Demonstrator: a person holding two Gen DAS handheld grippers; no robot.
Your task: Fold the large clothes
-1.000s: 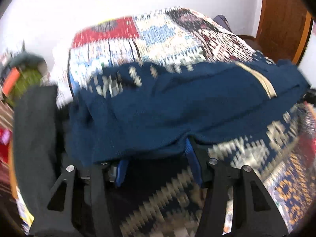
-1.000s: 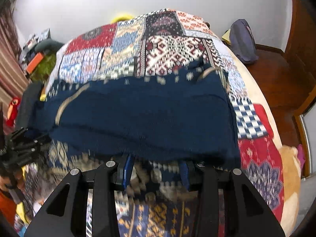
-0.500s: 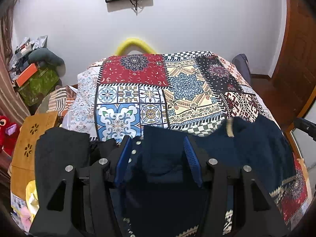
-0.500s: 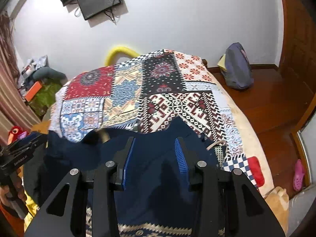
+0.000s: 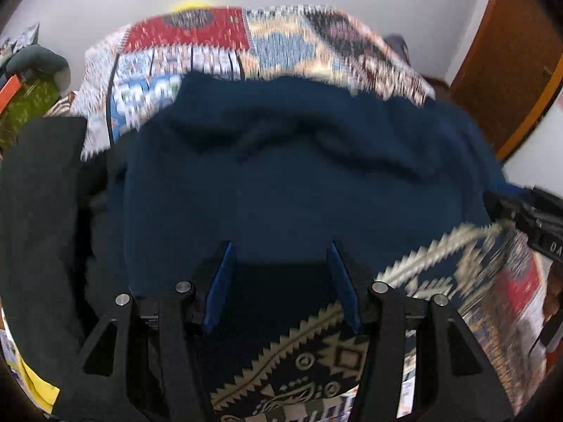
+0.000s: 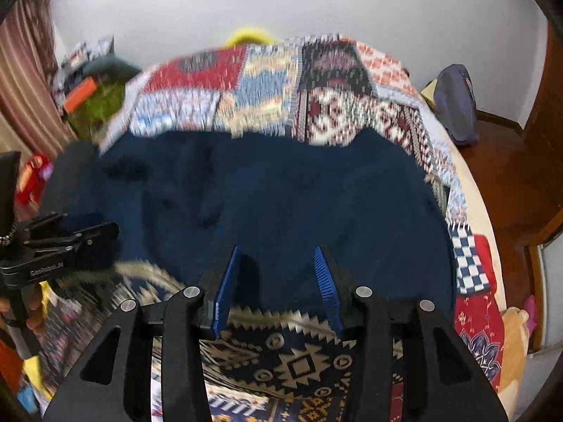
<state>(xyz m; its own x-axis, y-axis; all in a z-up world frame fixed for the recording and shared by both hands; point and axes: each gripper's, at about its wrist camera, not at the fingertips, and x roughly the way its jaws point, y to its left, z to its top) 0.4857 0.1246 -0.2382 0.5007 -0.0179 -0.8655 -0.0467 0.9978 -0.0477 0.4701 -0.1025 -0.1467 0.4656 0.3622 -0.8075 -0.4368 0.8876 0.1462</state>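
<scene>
Navy sweater (image 5: 292,176) lies spread on the patchwork bedspread (image 6: 274,81). Left gripper (image 5: 281,281) fingers stand apart over its near edge. Right gripper (image 6: 278,281) fingers, just widening, likewise clamp nothing.

the only readable lettering is "genrobot.ai", printed in pale letters on the black body of the left gripper (image 6: 59,246) as seen at the left edge of the right wrist view. in the left wrist view, the right gripper (image 5: 538,221) shows blurred pale characters that cannot be made out.
</scene>
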